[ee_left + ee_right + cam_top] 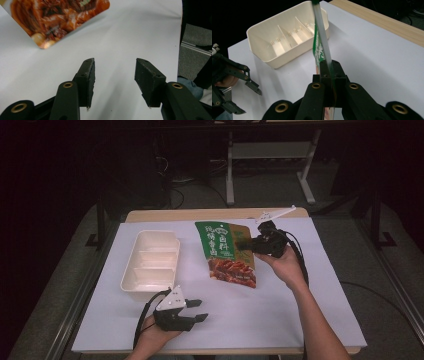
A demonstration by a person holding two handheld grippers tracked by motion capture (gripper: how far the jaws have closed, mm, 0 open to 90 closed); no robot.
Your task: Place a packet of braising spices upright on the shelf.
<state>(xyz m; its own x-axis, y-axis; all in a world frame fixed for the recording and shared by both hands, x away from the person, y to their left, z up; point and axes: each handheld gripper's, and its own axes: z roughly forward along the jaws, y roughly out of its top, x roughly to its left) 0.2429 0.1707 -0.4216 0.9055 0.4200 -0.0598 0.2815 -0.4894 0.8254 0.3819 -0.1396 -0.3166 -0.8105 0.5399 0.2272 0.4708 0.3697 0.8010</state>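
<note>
The cream plastic tray with three sections sits by the table's left edge, ready for filling. The left gripper waits open near the front edge. The right gripper pinches the green and orange snack pouch mid-table, lifting it.

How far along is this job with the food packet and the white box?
Done: the right gripper has shut on the edge of the seasoning packet and holds it lifted above the white table cover. In hand: carrying it. The left gripper is open with nothing between its jaws. Left, probably: putting the packet into the divided tray, whose compartments hold nothing yet.
</note>
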